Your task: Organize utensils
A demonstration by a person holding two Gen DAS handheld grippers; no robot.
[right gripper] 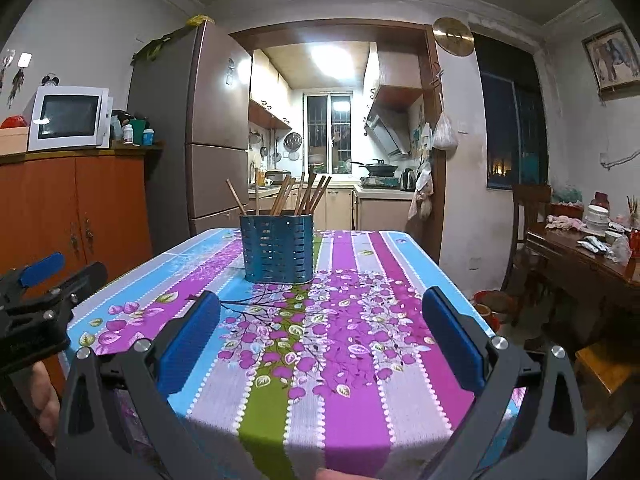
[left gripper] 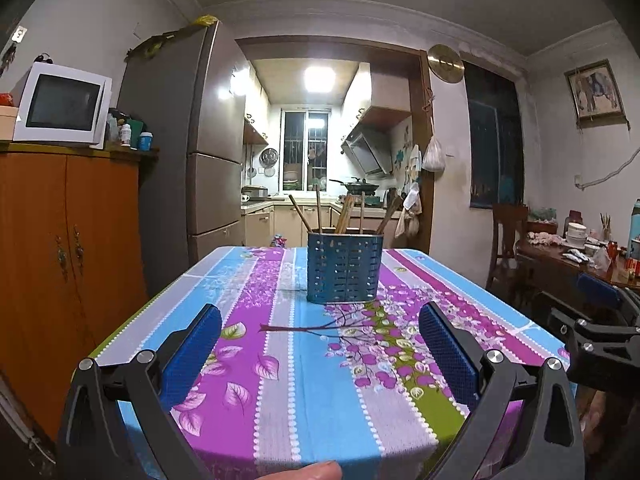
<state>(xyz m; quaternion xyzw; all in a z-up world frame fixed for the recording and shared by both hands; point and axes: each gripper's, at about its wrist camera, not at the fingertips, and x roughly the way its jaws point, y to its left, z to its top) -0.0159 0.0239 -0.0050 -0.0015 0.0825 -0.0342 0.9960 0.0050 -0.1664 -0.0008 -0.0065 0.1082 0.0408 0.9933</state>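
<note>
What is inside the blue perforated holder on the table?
The blue holder on the tablecloth has wooden chopsticks standing in it, leaning different ways. Only their upper ends show above the rim; the lower parts, and anything shorter inside, are hidden by its walls.

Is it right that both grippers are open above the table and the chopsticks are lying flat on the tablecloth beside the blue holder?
Not quite. The chopsticks stand upright inside the blue holder, not flat on the tablecloth; the right wrist view shows it. The left gripper and right gripper are indeed open.
</note>
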